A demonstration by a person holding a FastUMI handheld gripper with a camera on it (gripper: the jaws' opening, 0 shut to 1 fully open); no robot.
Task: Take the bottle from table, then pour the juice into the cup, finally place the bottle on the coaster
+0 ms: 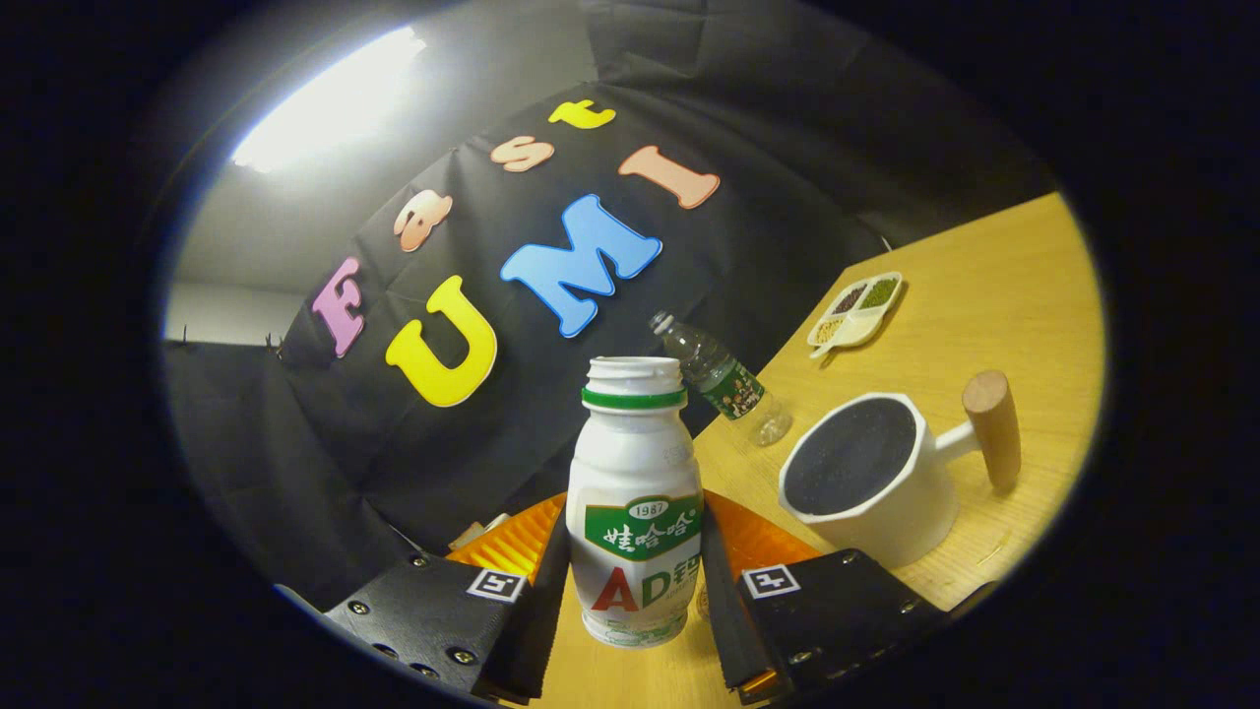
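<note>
- The gripper has its two fingers closed onto the white juice bottle, one finger pressed against each side of the bottle's lower body.
- The bottle stands upright between the fingers; its top is open, with a green ring under the threaded neck. Its base looks close to the wooden table, but contact is hard to judge.
- An orange ribbed coaster lies just behind the bottle, showing on both sides of it beyond the fingers.
- Ahead and to the right of the fingers stands a white cup, angular in shape, with a round wooden handle pointing away to the right. Its inside looks dark.
- Beyond the cup, past the bottle's shoulder, a clear plastic water bottle with a green label stands on the table near the booth wall.
- Farther off to the right, a small divided dish holds dark, green and pale grains in separate compartments.
</note>
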